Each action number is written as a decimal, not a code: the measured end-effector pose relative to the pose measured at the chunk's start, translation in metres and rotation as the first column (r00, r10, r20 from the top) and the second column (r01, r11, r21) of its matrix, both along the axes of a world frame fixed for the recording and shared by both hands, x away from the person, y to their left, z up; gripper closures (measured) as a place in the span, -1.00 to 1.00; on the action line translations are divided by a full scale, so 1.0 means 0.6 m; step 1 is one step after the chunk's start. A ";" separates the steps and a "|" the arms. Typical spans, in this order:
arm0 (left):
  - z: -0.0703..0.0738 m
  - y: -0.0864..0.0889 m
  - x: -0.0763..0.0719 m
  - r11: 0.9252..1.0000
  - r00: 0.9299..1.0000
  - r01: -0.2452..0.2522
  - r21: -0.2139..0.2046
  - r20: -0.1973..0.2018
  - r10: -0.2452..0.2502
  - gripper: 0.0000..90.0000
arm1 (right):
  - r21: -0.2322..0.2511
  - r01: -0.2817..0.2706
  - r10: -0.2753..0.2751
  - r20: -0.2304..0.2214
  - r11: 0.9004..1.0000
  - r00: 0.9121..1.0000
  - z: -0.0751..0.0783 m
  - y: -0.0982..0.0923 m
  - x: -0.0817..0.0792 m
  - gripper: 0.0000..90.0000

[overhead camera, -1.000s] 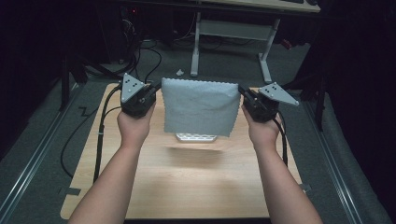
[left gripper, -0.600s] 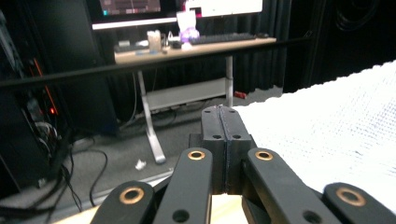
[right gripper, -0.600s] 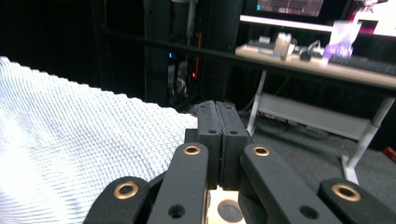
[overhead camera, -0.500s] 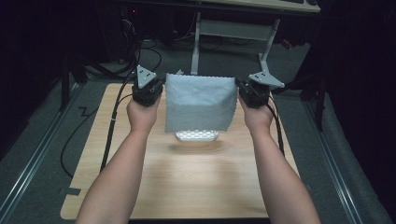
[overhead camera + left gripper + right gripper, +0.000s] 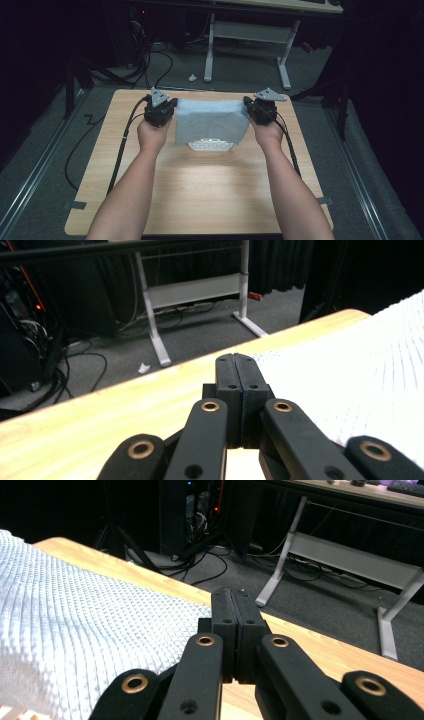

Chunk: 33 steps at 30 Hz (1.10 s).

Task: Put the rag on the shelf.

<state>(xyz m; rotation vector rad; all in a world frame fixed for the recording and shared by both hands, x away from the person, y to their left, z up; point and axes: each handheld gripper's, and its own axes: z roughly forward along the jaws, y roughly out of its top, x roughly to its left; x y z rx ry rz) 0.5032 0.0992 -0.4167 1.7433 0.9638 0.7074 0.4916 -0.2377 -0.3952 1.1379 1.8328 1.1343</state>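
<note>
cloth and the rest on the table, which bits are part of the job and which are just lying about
In the job: light blue cloth; left claw; right claw; wooden table.
Lying about: white scrap on the floor; floor cables; far desk frame.

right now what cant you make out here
- White object under the cloth, high view: mostly covered, too small to identify.
- Cloth corners, left gripper and right gripper views: shut jaws hide them.
- Table near edge, high view: forearms cover parts of it.
</note>
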 end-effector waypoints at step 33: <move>-0.050 0.006 -0.048 0.997 0.996 0.072 -0.013 -0.044 -0.073 1.00 | 0.013 -0.037 0.038 -0.036 0.999 0.999 -0.046 -0.006 -0.031 1.00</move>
